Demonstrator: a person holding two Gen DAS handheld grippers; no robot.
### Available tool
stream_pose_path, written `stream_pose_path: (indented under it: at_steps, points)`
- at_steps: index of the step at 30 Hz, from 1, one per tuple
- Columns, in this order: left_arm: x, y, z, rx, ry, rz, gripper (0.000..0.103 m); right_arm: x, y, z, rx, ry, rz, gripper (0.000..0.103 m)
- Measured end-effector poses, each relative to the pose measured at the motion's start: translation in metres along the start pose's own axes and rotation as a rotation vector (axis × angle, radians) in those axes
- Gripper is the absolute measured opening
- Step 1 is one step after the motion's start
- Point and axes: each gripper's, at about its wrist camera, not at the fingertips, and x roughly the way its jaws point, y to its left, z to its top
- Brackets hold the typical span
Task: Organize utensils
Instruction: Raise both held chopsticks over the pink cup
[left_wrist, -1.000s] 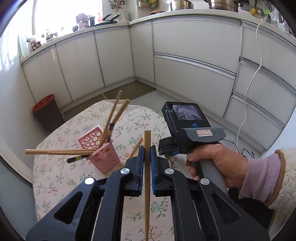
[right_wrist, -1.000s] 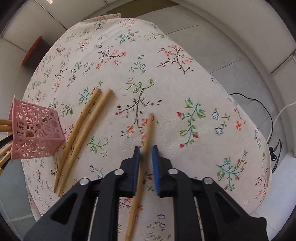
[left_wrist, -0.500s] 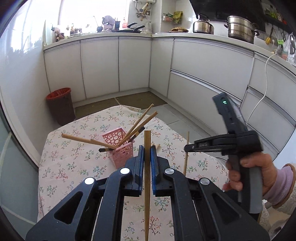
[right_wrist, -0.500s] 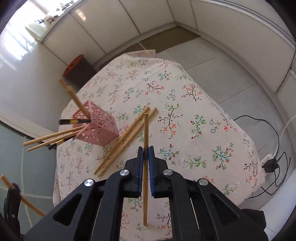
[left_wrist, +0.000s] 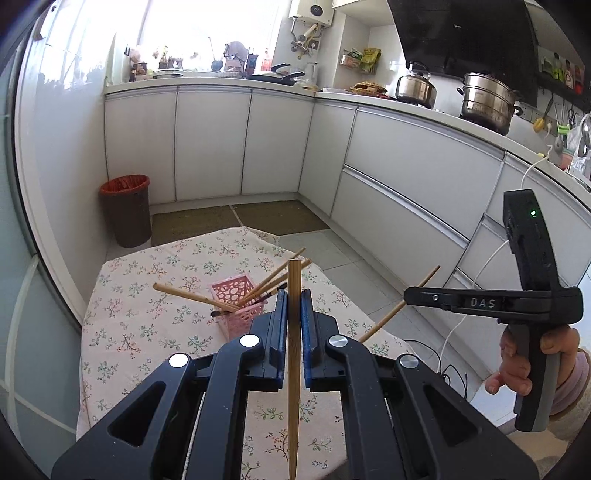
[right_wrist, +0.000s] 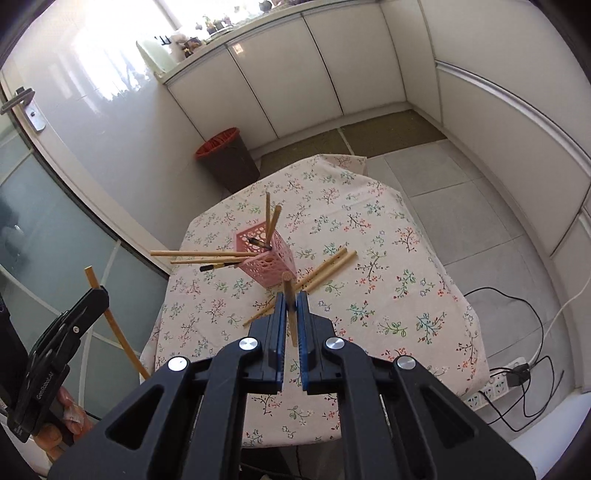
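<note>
A pink perforated holder (left_wrist: 236, 306) (right_wrist: 267, 260) stands on the floral table (left_wrist: 147, 332) (right_wrist: 388, 295) with several wooden chopsticks leaning out of it. My left gripper (left_wrist: 294, 295) is shut on one wooden chopstick (left_wrist: 293, 369), held high above the table near the holder. My right gripper (right_wrist: 290, 297) is shut on another chopstick (right_wrist: 290, 306), also raised above the table; this gripper also shows in the left wrist view (left_wrist: 408, 296) with its chopstick (left_wrist: 391, 314). Two chopsticks (right_wrist: 325, 271) lie on the cloth right of the holder.
White kitchen cabinets (left_wrist: 406, 177) run along the back and right. A brown bin with a red liner (left_wrist: 127, 210) (right_wrist: 227, 158) stands on the floor beyond the table. A power strip and cables (right_wrist: 509, 380) lie on the floor at the right.
Both grippers have lifted higher and pulled back from the table, each still gripping its chopstick. The right gripper picked its chopstick off the cloth and raised it.
</note>
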Motion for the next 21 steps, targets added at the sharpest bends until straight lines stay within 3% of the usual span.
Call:
stream_pose_path:
  at_steps: [3, 7, 15, 18, 21]
  points:
    - [-0.003, 0.008, 0.014, -0.036, -0.045, 0.032, 0.006, -0.017, 0.011, 0.018, -0.014, -0.02, 0.027, 0.006]
    - [-0.011, 0.017, 0.033, -0.103, -0.162, 0.082, 0.006, -0.033, 0.024, 0.05, -0.01, -0.068, 0.076, 0.006]
    - [-0.03, 0.021, 0.075, -0.18, -0.56, 0.301, 0.006, -0.039, 0.052, 0.105, -0.019, -0.186, 0.133, 0.006]
    - [-0.015, 0.024, 0.086, -0.212, -0.637, 0.336, 0.006, -0.03, 0.052, 0.12, -0.017, -0.212, 0.136, 0.006]
    - [0.014, 0.031, 0.09, -0.251, -0.635, 0.35, 0.006, -0.013, 0.049, 0.133, -0.012, -0.202, 0.148, 0.006]
